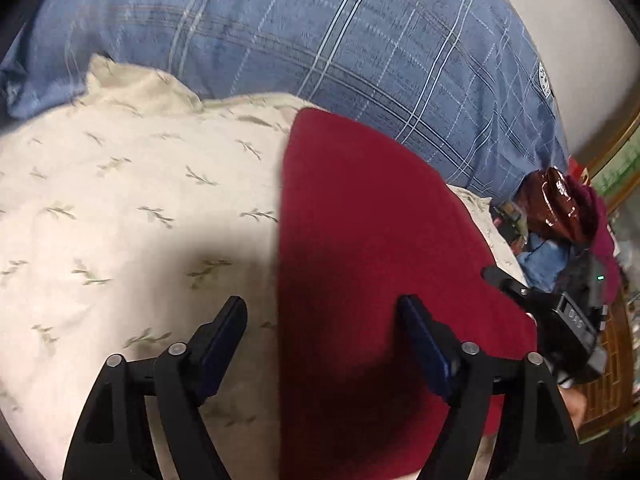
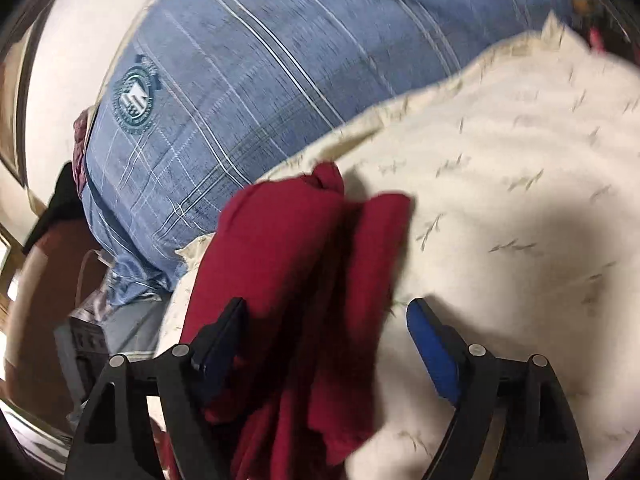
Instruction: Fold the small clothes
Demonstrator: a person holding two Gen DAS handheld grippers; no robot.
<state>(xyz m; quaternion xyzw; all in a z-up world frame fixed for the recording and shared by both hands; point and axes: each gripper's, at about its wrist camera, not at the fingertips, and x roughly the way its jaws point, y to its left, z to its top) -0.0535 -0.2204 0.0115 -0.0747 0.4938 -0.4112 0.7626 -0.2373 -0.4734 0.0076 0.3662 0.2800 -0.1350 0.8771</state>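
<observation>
A dark red garment (image 1: 372, 248) lies flat on the cream leaf-print bedsheet (image 1: 120, 208), with a straight left edge and a rounded far end. My left gripper (image 1: 322, 306) hovers over its near left part, open. Its right finger is above the red cloth and its left finger above the sheet; neither pad presses on anything. In the right wrist view the same red garment (image 2: 304, 248) looks folded and bunched into long ridges. My right gripper (image 2: 326, 306) is open over it, the left finger over the cloth and the blue-padded right finger over the sheet (image 2: 520, 220).
A large blue plaid pillow (image 1: 320, 40) (image 2: 240, 80) lies across the far side of the bed against a pale wall. Beside the bed there is clutter: a glossy dark red bag (image 1: 560, 204), blue cloth and wooden furniture (image 1: 612, 360). The black frame of the other gripper (image 1: 568, 320) sits at the garment's right edge.
</observation>
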